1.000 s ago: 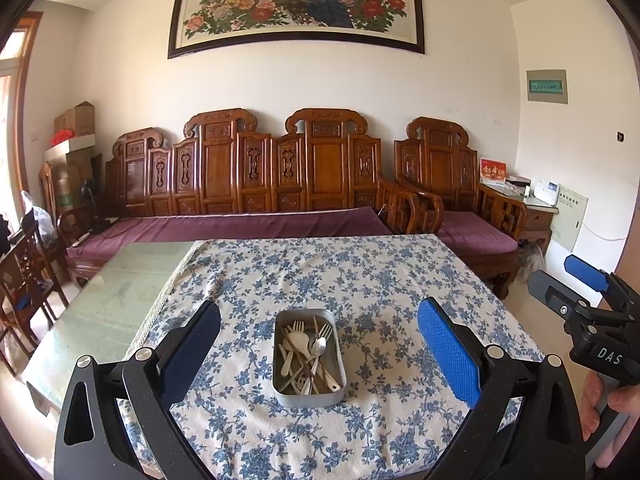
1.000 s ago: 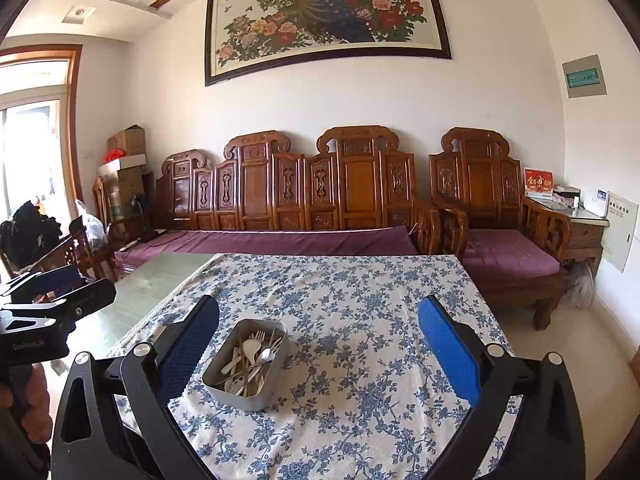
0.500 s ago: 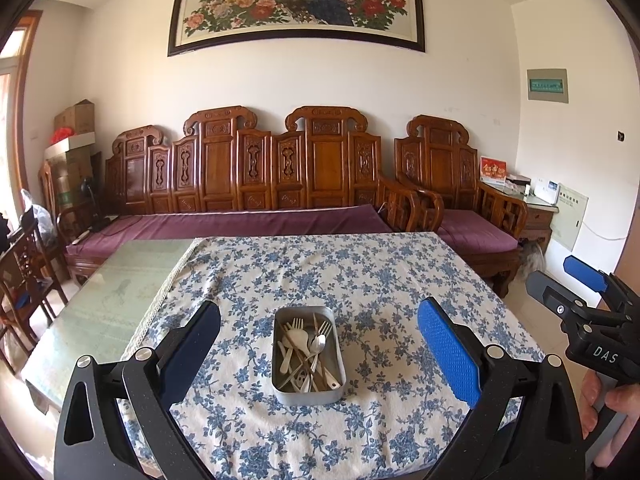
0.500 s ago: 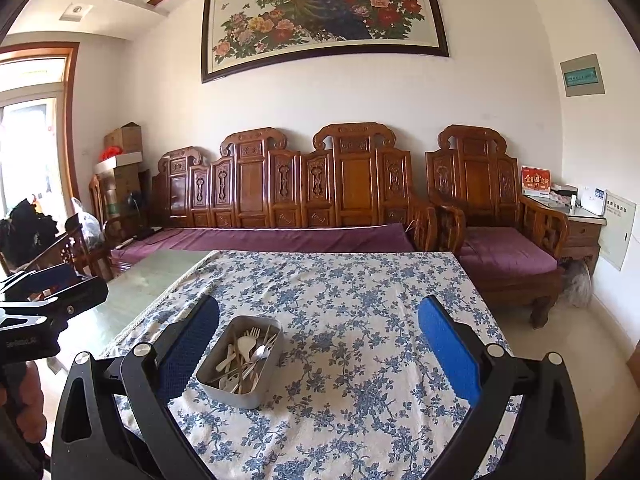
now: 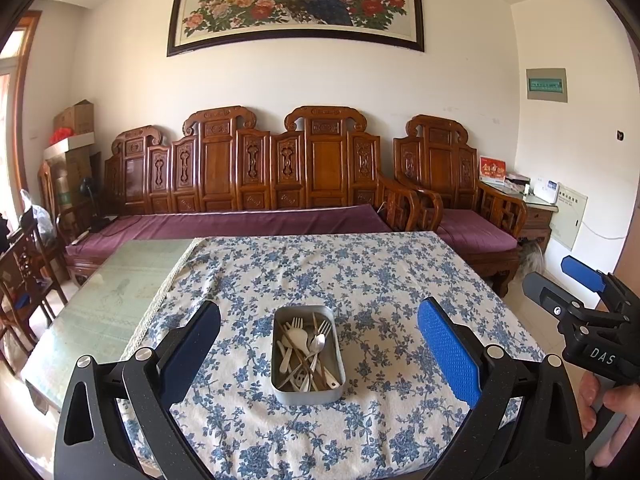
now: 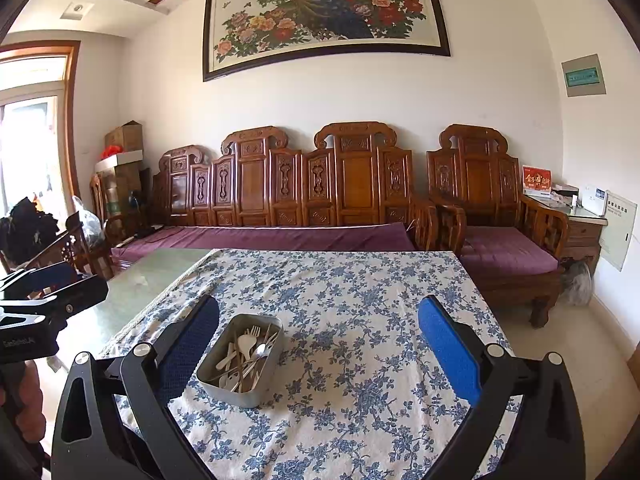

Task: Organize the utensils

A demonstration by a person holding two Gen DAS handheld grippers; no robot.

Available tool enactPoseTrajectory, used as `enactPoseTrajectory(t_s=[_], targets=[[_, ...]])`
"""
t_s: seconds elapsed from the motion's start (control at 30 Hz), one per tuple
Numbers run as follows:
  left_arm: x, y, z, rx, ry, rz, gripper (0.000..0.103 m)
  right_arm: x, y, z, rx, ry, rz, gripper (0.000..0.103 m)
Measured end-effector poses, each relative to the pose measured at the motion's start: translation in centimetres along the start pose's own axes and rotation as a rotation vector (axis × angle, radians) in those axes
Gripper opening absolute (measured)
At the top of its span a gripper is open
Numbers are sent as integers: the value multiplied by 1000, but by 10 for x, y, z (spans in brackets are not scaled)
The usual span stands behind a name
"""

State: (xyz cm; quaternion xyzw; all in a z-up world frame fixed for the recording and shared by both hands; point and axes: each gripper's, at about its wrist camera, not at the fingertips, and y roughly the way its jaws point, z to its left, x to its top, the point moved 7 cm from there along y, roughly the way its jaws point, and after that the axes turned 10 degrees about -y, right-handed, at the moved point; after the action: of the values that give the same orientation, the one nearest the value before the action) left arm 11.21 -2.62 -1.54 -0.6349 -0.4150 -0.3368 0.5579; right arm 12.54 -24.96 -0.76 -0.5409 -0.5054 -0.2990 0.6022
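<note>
A grey metal tin [image 5: 280,360] [image 6: 216,376] sits near the front of the table. It holds a jumble of utensils [image 5: 306,350] [image 6: 244,354]: white plastic forks and spoons, a metal spoon and brown chopsticks. My left gripper [image 5: 318,354] is open and empty, held above the table with the tin between its fingers in view. My right gripper [image 6: 318,354] is open and empty, with the tin near its left finger. Each gripper shows at the edge of the other's view, the right one [image 5: 576,288] and the left one [image 6: 48,284].
The table carries a blue floral cloth [image 5: 360,280] [image 6: 360,300], and bare green glass [image 5: 112,292] shows at its left. A carved wooden bench with purple cushions [image 5: 240,224] stands behind it. Wooden chairs [image 5: 24,280] stand at the left.
Both views have crept slightly closer to the table. The tin sits a little lower in the right wrist view. Both grippers stay open.
</note>
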Motion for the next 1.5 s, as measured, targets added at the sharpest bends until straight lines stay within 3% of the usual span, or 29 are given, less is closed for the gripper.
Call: enactPoseTrajectory(t_s=[1.5], targets=[[-4,6,0,2,-6,12,95,-1,3,0,3,-1,3,100]])
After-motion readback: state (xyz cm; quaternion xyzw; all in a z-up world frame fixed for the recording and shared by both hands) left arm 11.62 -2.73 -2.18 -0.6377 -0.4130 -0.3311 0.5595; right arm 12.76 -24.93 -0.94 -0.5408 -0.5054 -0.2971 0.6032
